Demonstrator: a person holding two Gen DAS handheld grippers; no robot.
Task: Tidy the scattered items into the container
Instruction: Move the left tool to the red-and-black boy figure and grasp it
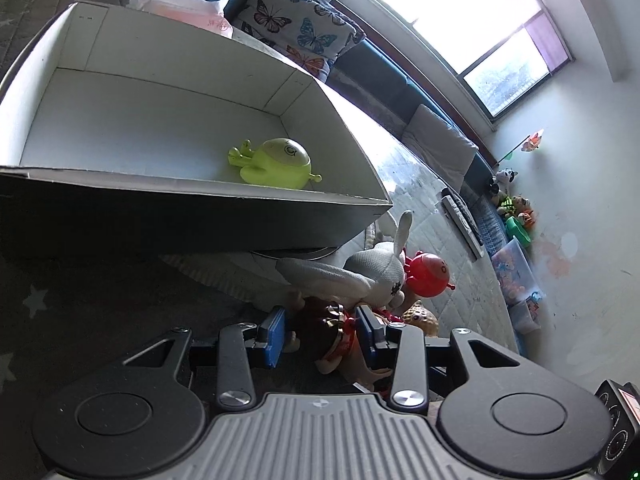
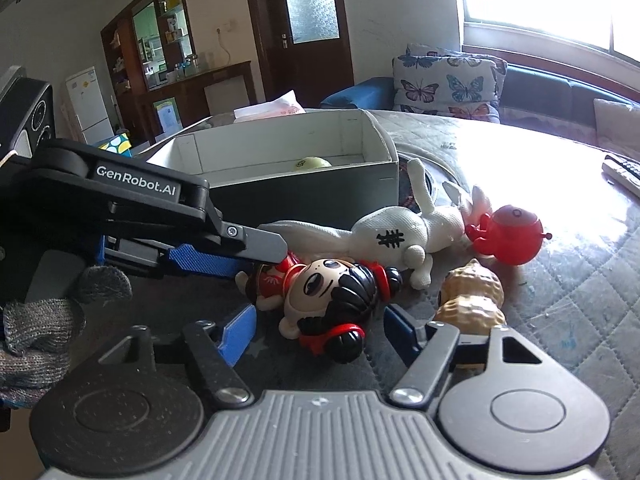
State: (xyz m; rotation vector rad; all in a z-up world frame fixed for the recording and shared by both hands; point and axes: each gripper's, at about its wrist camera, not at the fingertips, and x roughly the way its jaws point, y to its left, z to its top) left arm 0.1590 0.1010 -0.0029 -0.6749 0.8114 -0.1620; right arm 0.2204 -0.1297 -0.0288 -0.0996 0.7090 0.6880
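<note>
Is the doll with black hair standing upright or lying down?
Lying down. The doll rests on its side on the quilted surface, head toward the right wrist camera, outside the white box, beside the white rabbit.

Black hand-held gripper [image 2: 320, 324] with blue pads [image 2: 236, 330], "GenRobot.AI" lettering, grey knit glove [image 2: 40, 320].
</note>
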